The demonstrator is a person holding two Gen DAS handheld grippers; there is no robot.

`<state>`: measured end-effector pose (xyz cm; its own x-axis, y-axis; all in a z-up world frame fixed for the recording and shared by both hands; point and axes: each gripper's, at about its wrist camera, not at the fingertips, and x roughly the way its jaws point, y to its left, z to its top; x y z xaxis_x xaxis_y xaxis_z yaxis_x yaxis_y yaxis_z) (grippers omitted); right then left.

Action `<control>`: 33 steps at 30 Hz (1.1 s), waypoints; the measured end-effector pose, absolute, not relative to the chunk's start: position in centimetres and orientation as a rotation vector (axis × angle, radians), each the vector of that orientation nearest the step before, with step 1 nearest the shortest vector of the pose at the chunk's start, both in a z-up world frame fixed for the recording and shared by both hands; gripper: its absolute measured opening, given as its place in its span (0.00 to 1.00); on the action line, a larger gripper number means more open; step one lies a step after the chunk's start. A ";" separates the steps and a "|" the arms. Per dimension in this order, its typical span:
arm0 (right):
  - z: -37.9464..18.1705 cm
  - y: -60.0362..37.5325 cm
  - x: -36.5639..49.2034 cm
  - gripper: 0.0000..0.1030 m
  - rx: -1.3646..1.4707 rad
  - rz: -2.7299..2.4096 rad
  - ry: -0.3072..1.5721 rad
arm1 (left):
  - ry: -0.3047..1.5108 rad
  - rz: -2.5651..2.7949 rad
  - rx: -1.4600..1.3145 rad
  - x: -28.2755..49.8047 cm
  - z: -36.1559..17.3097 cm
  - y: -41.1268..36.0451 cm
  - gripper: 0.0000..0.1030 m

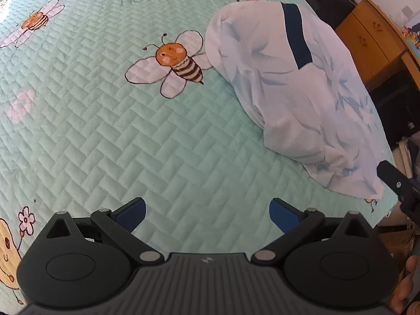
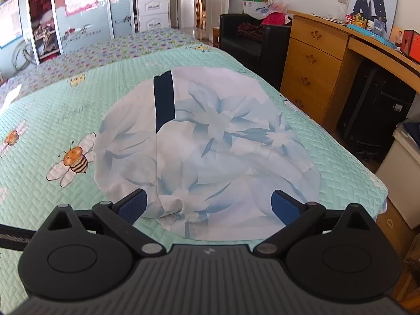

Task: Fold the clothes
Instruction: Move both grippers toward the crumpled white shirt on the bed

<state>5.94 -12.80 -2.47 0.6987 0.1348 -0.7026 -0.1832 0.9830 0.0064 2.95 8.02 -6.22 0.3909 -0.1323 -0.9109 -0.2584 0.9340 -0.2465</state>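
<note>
Now we hover both grippers, jaws apart and empty, near a floral garment on the bed. Grasping comes next, probably its near hem.

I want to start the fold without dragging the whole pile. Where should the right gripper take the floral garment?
Probably the puckered near hem of the floral garment, approached from the bed's near edge: it lies loose between the open right gripper and stands slightly raised.
</note>
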 end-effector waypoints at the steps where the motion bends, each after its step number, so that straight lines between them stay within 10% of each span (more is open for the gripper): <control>1: -2.6 -12.5 6.2 0.97 -0.077 0.179 0.783 | 1.136 0.079 -0.387 3.1 -5.9 8.3 1.00; 7: -2.8 -11.8 7.1 0.97 -0.100 0.182 0.758 | 0.853 -0.014 -0.486 2.5 -0.8 10.2 1.00; 33: -3.6 -10.8 10.2 0.97 -0.115 0.179 0.800 | 1.049 0.128 -0.154 4.8 -3.1 7.0 1.00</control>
